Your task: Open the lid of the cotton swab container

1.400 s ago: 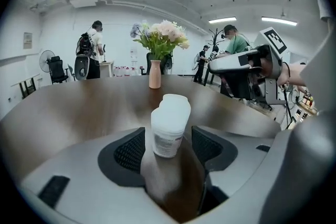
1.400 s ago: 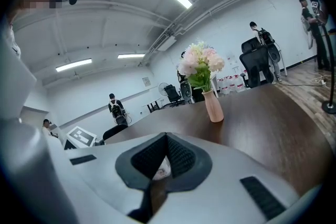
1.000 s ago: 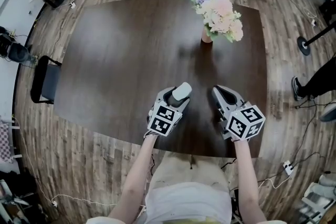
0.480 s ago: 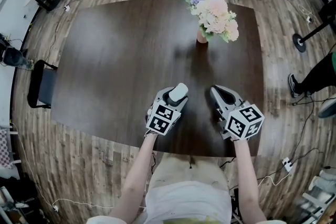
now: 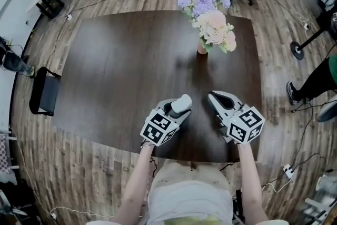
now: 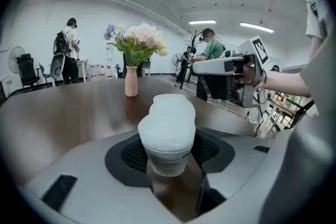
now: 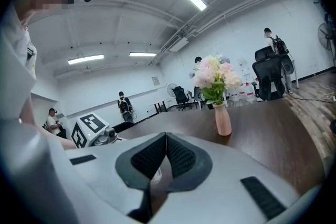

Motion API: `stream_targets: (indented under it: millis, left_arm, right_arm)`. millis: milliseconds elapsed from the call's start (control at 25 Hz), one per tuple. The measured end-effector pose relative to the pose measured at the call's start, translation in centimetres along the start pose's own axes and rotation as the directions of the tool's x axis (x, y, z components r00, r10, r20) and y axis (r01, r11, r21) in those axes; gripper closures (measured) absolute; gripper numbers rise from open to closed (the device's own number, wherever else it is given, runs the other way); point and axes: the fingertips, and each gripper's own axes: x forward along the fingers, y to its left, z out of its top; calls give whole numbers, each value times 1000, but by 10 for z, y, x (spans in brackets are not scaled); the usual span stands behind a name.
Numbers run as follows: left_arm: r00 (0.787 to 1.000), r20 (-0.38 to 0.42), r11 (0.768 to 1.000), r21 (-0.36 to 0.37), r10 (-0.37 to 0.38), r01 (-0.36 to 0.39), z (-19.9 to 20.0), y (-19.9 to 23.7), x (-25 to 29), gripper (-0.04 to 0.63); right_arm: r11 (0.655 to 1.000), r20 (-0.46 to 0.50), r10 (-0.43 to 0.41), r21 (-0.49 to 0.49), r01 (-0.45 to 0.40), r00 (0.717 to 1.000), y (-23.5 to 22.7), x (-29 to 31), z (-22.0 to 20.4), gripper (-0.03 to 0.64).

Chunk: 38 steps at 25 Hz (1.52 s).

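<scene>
The cotton swab container (image 5: 181, 104) is a small translucent white tub with its lid on, standing upright (image 6: 167, 134) between the jaws of my left gripper (image 5: 179, 108). The jaws are closed in on it, with the dark pads (image 6: 134, 155) against both of its sides just below the lid. My right gripper (image 5: 213, 96) is a short way to the right, level with it. Its jaws are shut tip to tip with nothing between them (image 7: 166, 136). From the left gripper view the right gripper (image 6: 226, 73) hangs beyond the container, apart from it.
A pink vase of flowers (image 5: 201, 47) stands on the dark wooden table (image 5: 116, 71) beyond both grippers. Both grippers are close to the table's near edge (image 5: 184, 158). A black chair (image 5: 45, 93) is at the table's left side. People and office chairs are on the floor around it.
The left gripper's jaws have narrowed around the container, and that hand has drawn slightly toward the near edge. The right gripper has stayed shut and nearly still.
</scene>
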Motion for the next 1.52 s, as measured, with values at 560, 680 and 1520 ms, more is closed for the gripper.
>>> stream_targets:
  millis: [560,680,1520]
  left_arm:
    - [981,-19,974,118,-195,196,40,-55,-54,359]
    - [976,-16,966,139,-218,218,46,-63,-63,359]
    - [945,16,926,204,-327,317,82,-97,-93,359]
  right_arm:
    - [901,-31,404,-161,-404,914,87,-18,49,579]
    - [867,-86,462,-168,-470,883,103,-22,49,518]
    - [719,-371,552,-242,-652,746,146,-26,43,367]
